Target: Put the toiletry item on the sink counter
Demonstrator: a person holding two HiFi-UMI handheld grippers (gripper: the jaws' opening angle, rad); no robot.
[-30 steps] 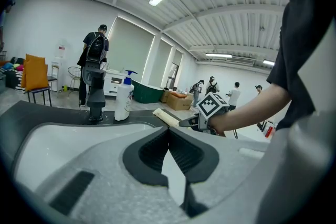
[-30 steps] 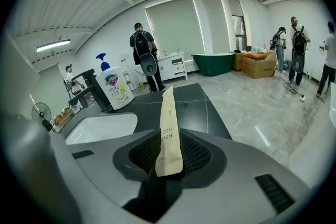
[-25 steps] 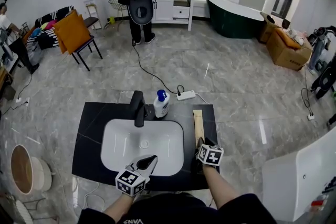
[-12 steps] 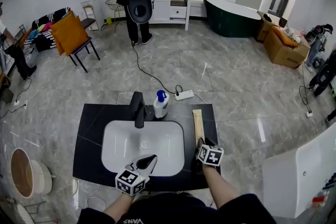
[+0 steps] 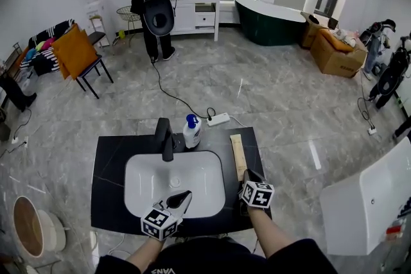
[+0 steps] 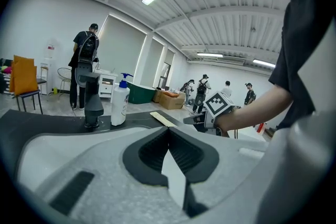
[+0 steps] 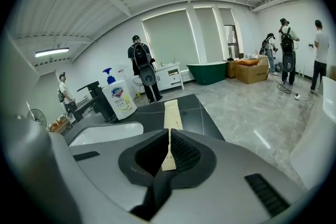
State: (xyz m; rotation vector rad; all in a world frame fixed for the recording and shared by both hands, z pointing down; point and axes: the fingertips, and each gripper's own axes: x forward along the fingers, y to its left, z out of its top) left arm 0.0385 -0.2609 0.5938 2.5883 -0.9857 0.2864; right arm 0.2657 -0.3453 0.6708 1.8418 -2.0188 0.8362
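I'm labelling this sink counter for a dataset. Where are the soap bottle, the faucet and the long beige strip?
soap bottle (image 5: 191,135), head view, white body below the blue pump.
faucet (image 5: 167,140), head view, upright black column.
beige strip (image 5: 237,154), head view, middle of its length.

The head view looks steeply down from above the front edge of the bench (image 5: 109,157). The faucet (image 5: 166,138) is straight ahead, with the room's floor beyond it. The left gripper view sits low and close in front of the faucet, facing past its right side. The right gripper view sits low, to the right of the faucet, facing along the wooden strip (image 7: 172,113). All three views share the faucet, the pump bottle (image 5: 191,131) and the strip.
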